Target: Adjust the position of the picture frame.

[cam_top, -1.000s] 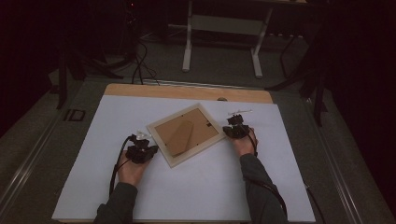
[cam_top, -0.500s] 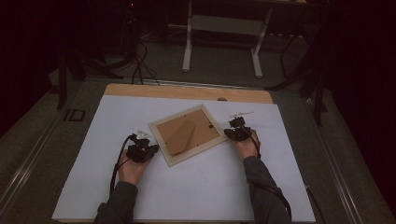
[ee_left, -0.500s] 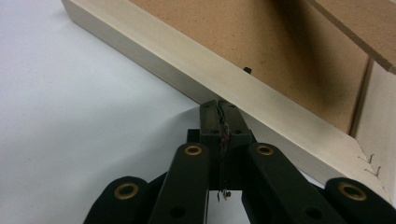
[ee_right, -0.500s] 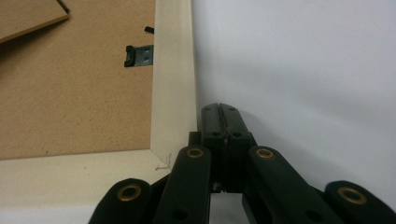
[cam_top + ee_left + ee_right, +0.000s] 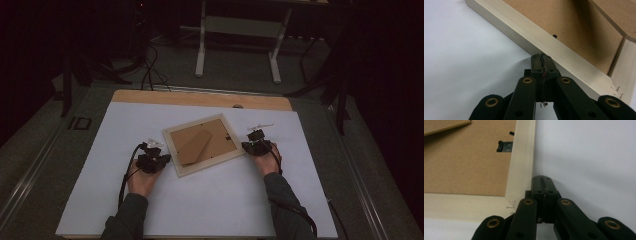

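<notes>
Picture frame (image 5: 204,144): pale wood, lying face down near the middle of the white sheet (image 5: 210,200), turned at a slant; brown backing board with its stand flap (image 5: 194,147) facing up.
Left gripper (image 5: 159,161): jaws clenched together, empty; tips set against the frame's outer left edge.
Right gripper (image 5: 248,146): jaws pressed together, empty; tips just beside the frame's right edge, near a corner.
Metal clip (image 5: 505,146): on the backing by the inner rim.
Table (image 5: 200,98): wooden edge beyond the sheet.
</notes>
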`<state>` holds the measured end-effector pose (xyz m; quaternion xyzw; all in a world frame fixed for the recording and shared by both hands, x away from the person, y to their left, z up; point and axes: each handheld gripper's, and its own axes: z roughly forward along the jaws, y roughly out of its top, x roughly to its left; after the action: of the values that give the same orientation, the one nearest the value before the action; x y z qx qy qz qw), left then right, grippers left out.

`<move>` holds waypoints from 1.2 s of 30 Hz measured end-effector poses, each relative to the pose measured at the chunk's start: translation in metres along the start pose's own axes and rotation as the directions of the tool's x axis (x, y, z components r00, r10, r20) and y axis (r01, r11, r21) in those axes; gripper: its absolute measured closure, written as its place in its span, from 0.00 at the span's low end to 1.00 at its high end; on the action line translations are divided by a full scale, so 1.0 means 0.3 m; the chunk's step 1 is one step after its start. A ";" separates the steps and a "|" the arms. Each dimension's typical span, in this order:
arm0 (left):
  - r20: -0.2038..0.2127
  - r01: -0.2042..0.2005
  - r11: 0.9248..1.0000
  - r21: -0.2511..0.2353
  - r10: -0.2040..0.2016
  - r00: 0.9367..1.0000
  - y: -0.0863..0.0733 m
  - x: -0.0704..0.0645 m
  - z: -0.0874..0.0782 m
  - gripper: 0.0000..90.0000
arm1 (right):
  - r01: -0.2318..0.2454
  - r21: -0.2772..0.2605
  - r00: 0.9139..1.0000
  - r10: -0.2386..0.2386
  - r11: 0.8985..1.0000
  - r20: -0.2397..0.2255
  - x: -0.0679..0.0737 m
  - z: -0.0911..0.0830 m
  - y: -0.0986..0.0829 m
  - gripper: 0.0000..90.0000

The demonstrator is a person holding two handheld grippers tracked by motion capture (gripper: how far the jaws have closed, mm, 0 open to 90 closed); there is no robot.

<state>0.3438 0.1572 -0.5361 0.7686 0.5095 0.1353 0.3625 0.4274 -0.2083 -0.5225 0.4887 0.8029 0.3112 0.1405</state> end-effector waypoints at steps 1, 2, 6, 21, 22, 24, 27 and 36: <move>0.001 0.000 1.000 0.000 0.000 1.000 0.000 0.000 0.000 1.00 | 0.003 0.002 1.000 -0.003 1.000 -0.001 0.001 -0.003 -0.003 1.00; 0.002 -0.001 1.000 0.000 0.001 1.000 0.000 0.001 0.000 1.00 | 0.002 0.000 1.000 -0.002 1.000 -0.003 0.001 -0.004 -0.005 1.00; 0.008 -0.003 1.000 0.002 0.003 1.000 0.001 0.004 0.000 1.00 | -0.011 -0.006 1.000 0.011 1.000 -0.018 -0.002 -0.010 -0.017 1.00; -0.008 -0.010 1.000 -0.015 0.010 1.000 0.017 0.007 0.020 1.00 | -0.031 -0.008 0.999 0.031 0.999 -0.040 0.000 -0.045 -0.063 1.00; -0.007 -0.008 1.000 -0.018 0.008 1.000 0.017 0.007 0.022 1.00 | -0.042 -0.009 0.998 0.041 0.999 -0.046 -0.002 -0.049 -0.069 1.00; -0.001 0.004 1.000 -0.026 -0.004 1.000 0.018 0.010 0.026 1.00 | -0.054 -0.013 0.997 0.054 0.998 -0.050 -0.002 -0.054 -0.078 1.00; 0.006 0.021 0.999 -0.033 -0.021 1.000 0.022 0.014 0.033 1.00 | -0.047 -0.017 0.998 0.046 0.999 -0.044 0.004 -0.065 -0.093 1.00; 0.038 0.057 0.997 -0.043 -0.056 0.998 0.030 0.029 0.047 1.00 | -0.008 -0.028 1.000 0.008 1.000 -0.007 0.027 -0.088 -0.124 1.00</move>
<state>0.3620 0.1572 -0.5411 0.7482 0.5210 0.1218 0.3924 0.3836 -0.2231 -0.5253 0.4886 0.7971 0.3247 0.1432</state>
